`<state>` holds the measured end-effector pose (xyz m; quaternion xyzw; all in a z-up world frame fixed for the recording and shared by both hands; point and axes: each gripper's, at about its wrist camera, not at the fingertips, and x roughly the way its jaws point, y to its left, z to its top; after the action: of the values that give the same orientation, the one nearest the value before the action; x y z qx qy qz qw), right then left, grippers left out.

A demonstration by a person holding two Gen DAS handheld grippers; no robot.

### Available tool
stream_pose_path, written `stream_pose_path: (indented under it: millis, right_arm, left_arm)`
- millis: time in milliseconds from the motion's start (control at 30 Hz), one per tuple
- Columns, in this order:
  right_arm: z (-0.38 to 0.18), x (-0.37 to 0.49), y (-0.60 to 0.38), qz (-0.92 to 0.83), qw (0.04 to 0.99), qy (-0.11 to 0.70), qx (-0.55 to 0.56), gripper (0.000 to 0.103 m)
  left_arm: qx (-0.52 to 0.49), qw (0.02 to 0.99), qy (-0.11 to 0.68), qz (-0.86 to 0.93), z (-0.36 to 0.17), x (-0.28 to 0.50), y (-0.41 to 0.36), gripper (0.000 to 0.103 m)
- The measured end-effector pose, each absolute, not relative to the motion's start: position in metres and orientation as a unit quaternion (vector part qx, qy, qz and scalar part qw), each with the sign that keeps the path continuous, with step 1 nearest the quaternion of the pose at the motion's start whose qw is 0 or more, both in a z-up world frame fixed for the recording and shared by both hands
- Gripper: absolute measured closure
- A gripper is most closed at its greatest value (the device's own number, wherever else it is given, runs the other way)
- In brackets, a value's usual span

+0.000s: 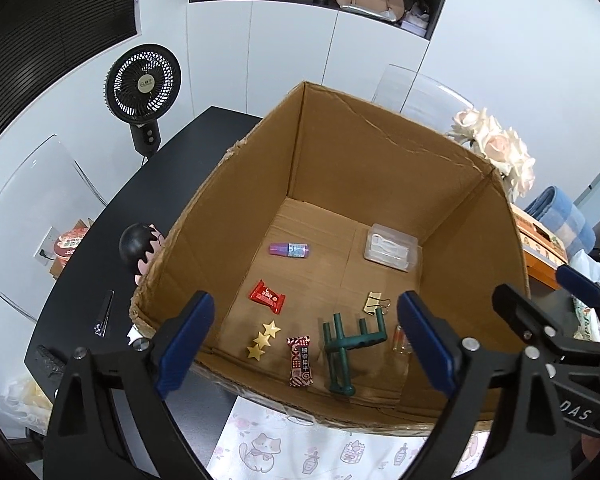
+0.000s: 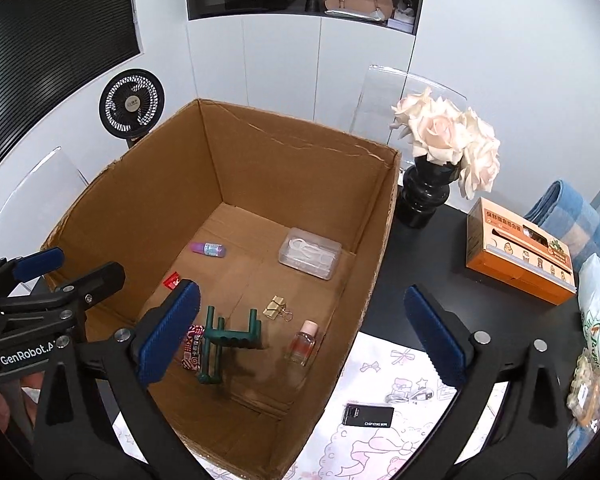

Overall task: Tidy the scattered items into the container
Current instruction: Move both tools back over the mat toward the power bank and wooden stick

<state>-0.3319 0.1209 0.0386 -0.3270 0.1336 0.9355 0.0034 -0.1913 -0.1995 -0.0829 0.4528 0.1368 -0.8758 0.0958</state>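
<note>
Hovering over the cardboard box (image 1: 380, 152), both grippers w/ jaws spread wide, nothing held. Left gripper (image 1: 304, 344) sits above the near rim; right gripper (image 2: 304, 332) straddles the box's right wall, one finger over the inside, the other over the black table (image 2: 420, 264).

Box floor's filling up: purple bottle (image 1: 290, 249) & clear plastic case (image 1: 391, 252) toward the back, red candy packet (image 1: 267, 296) mid-left, gold binder clip (image 1: 376, 303) mid-right. Nearer: three gold stars (image 1: 263, 339), patterned snack bar (image 1: 299, 360), green rack (image 1: 346, 344) tipped over, small clear bottle (image 2: 302, 342) w/ pink cap.

Outside the box: nail clipper (image 1: 105, 314) & black-haired figurine (image 1: 142, 246) on the left, black lighter (image 2: 369, 416) on the printed cloth (image 2: 396, 368) at right.
</note>
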Motion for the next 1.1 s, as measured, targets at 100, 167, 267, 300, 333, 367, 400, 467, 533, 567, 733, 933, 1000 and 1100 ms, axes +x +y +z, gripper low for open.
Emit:
stream_pose_path:
  millis: [100, 167, 267, 300, 333, 367, 400, 467, 533, 567, 733, 933, 1000, 1100]
  right_arm:
    - [0.042, -0.328, 0.120, 0.937, 0.003, 0.133, -0.323, 0.000]
    - [0.044, -0.325, 0.120, 0.938, 0.004, 0.132, -0.321, 0.000]
    - [0.046, -0.319, 0.120, 0.939, 0.005, 0.131, -0.317, 0.000]
    - [0.047, -0.317, 0.121, 0.939, 0.006, 0.131, -0.317, 0.000]
    - [0.047, -0.314, 0.122, 0.940, 0.006, 0.133, -0.316, 0.000]
    - [0.048, -0.312, 0.123, 0.940, 0.008, 0.134, -0.315, 0.000]
    - [0.048, -0.309, 0.124, 0.940, 0.009, 0.135, -0.314, 0.000]
    - [0.049, -0.302, 0.127, 0.940, 0.012, 0.137, -0.311, 0.000]
    - [0.050, -0.296, 0.131, 0.941, 0.015, 0.137, -0.309, 0.000]
    - [0.051, -0.292, 0.133, 0.942, 0.017, 0.137, -0.307, 0.000]
    - [0.053, -0.273, 0.144, 0.943, 0.027, 0.143, -0.298, 0.000]
    - [0.049, -0.245, 0.166, 0.943, 0.046, 0.155, -0.290, 0.000]
    - [0.046, -0.234, 0.176, 0.942, 0.055, 0.160, -0.289, 0.000]
    - [0.039, -0.217, 0.191, 0.940, 0.073, 0.165, -0.290, 0.000]
  left_arm:
    - [0.448, 0.097, 0.139, -0.878, -0.080, -0.189, -0.199, 0.011]
    - [0.446, 0.098, 0.138, -0.879, -0.077, -0.187, -0.199, 0.011]
    - [0.443, 0.098, 0.136, -0.881, -0.073, -0.184, -0.197, 0.011]
    - [0.442, 0.098, 0.135, -0.882, -0.071, -0.183, -0.195, 0.011]
    - [0.440, 0.097, 0.133, -0.883, -0.070, -0.182, -0.193, 0.011]
    - [0.439, 0.096, 0.132, -0.883, -0.068, -0.181, -0.191, 0.011]
    - [0.438, 0.095, 0.131, -0.884, -0.067, -0.180, -0.189, 0.011]
    - [0.436, 0.093, 0.128, -0.886, -0.064, -0.177, -0.185, 0.011]
    - [0.433, 0.091, 0.126, -0.888, -0.060, -0.174, -0.180, 0.011]
    - [0.431, 0.090, 0.125, -0.889, -0.058, -0.173, -0.178, 0.011]
    - [0.422, 0.080, 0.120, -0.895, -0.048, -0.165, -0.163, 0.011]
    - [0.413, 0.061, 0.108, -0.902, -0.039, -0.159, -0.134, 0.011]
    - [0.411, 0.052, 0.103, -0.904, -0.037, -0.157, -0.121, 0.011]
    - [0.409, 0.037, 0.095, -0.907, -0.034, -0.156, -0.100, 0.011]
